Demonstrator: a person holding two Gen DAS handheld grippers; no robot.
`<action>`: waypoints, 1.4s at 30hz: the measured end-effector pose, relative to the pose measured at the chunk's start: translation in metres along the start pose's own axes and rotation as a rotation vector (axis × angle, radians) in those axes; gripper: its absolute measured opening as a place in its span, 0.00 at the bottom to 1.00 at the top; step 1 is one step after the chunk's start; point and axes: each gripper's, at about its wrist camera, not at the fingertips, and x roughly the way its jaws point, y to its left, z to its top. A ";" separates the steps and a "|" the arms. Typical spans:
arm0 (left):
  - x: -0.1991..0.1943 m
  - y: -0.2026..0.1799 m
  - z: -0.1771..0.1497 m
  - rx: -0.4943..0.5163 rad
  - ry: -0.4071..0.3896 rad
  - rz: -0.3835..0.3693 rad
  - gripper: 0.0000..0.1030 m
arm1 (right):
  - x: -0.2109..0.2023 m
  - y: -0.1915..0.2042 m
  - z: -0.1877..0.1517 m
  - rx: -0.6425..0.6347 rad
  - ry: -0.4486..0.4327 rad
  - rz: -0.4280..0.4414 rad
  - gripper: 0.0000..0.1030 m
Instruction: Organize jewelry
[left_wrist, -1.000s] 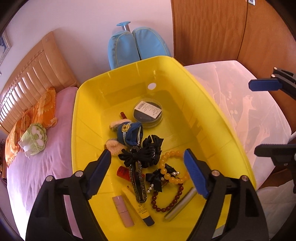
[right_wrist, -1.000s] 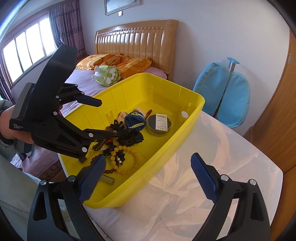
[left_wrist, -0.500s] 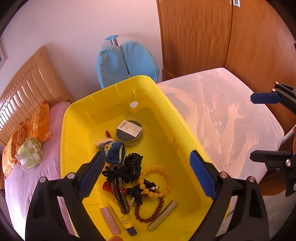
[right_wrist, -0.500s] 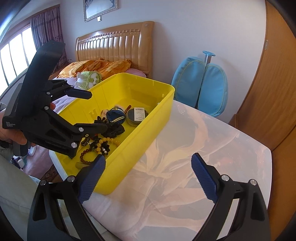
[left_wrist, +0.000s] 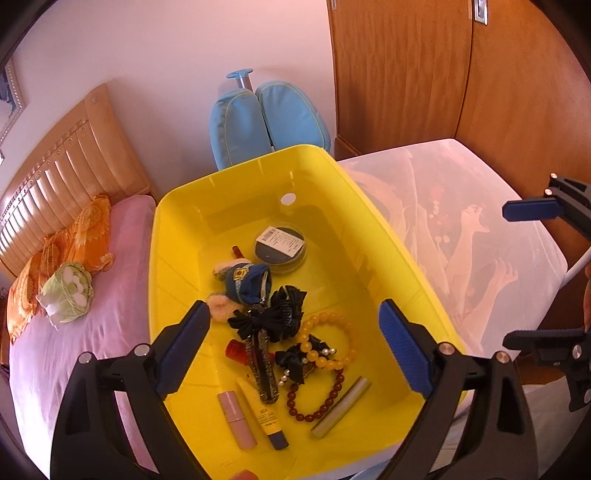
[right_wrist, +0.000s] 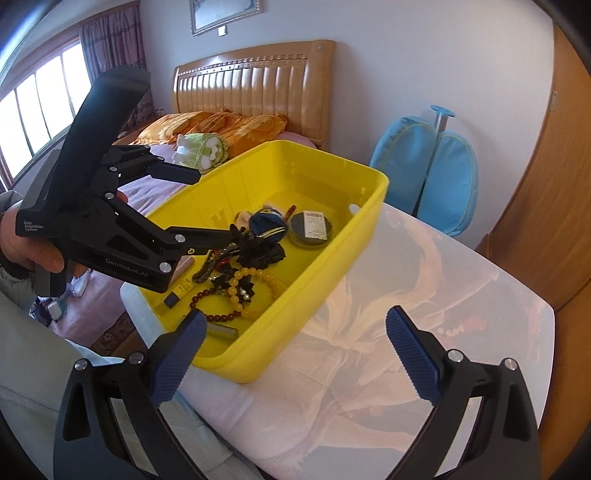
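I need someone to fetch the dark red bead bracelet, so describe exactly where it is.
Look in the yellow tub on the white table. At its near end lies the dark red bead bracelet, between a yellow tube and a metallic tube. Its beads are smaller and darker than the amber bracelet's above it.

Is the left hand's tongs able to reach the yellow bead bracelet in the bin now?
Probably yes: the left tongs hang open above the yellow bead bracelet, with nothing covering it.
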 end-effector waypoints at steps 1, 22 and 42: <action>-0.003 0.004 -0.006 -0.001 0.009 0.014 0.88 | 0.003 0.007 0.002 -0.016 -0.001 0.009 0.96; -0.031 0.042 -0.054 -0.122 0.027 0.077 0.90 | 0.020 0.050 0.016 -0.103 -0.002 0.037 0.96; -0.032 0.051 -0.058 -0.188 0.011 0.049 0.90 | 0.027 0.057 0.020 -0.120 -0.003 0.055 0.96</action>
